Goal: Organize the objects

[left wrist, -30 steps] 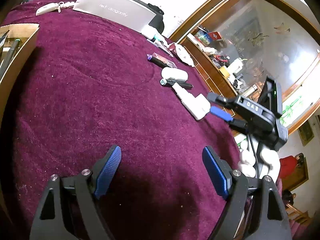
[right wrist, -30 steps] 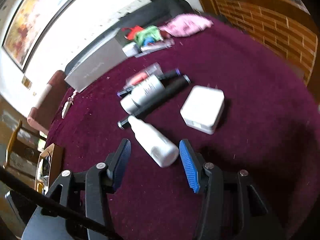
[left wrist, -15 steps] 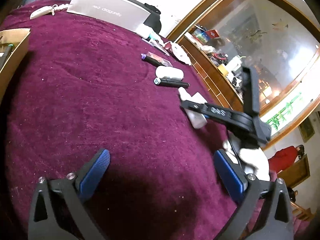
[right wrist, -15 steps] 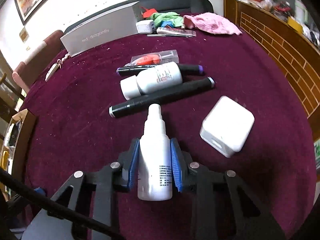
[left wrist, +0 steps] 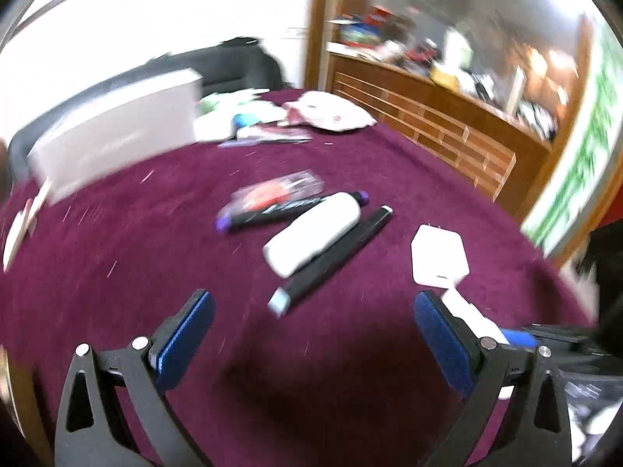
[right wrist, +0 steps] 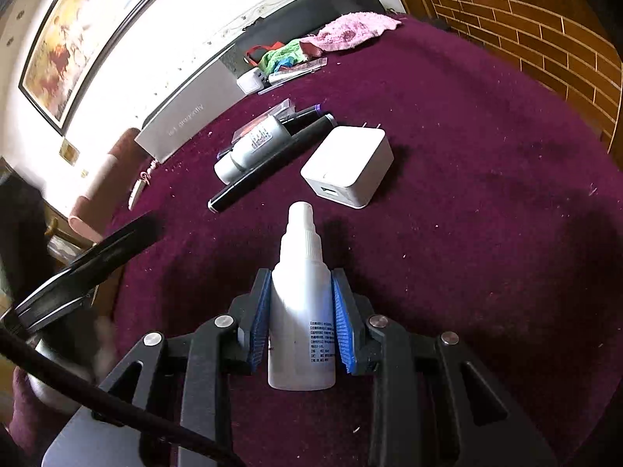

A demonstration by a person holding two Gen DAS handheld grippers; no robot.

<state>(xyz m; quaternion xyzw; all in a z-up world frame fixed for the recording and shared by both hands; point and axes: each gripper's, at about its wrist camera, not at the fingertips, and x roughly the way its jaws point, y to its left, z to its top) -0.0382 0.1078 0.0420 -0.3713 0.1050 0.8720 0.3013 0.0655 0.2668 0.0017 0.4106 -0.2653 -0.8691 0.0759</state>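
Two tongs | right tongs (right wrist: 301, 323): pinching white spray bottle (right wrist: 301, 311) between pads | left tongs (left wrist: 311, 334): spread, empty

A painting (right wrist: 74, 39) hangs on the white wall, a brick-pattern cabinet (right wrist: 545, 31) stands beside the table, and at the far edge lie a pink cloth (right wrist: 350, 31) and a grey box (right wrist: 187, 116) — near each other.

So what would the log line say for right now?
right gripper: shut on white spray bottle | left gripper: open, nothing between pads | charger, markers: on purple cloth
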